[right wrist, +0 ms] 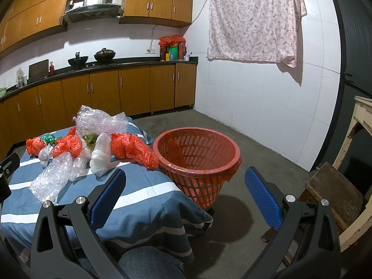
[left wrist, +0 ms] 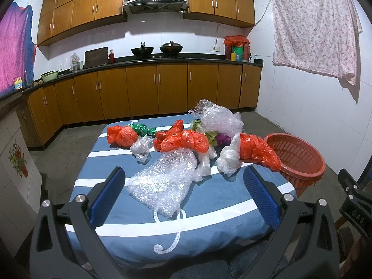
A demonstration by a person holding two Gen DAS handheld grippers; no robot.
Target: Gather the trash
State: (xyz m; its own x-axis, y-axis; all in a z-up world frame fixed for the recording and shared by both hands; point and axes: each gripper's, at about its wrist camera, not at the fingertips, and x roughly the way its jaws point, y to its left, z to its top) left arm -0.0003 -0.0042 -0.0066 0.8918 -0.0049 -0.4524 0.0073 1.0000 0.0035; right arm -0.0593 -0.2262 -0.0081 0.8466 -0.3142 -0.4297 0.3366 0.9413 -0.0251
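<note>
Trash lies on a table with a blue and white striped cloth (left wrist: 144,239): a near bubble wrap piece (left wrist: 162,181), a far bubble wrap piece (left wrist: 218,118), several red plastic bags (left wrist: 186,141), a green bag (left wrist: 144,129) and white bags (left wrist: 229,155). A red basket (right wrist: 197,160) stands to the right of the table, also in the left wrist view (left wrist: 300,160). My left gripper (left wrist: 183,174) is open and empty, just short of the near bubble wrap. My right gripper (right wrist: 186,176) is open and empty, facing the basket.
Brown kitchen cabinets and a dark counter (left wrist: 162,60) with woks run along the back wall. A floral cloth (right wrist: 253,18) hangs on the white tiled wall. A wooden stool (right wrist: 334,193) and a pale wooden frame (right wrist: 362,125) stand at the right.
</note>
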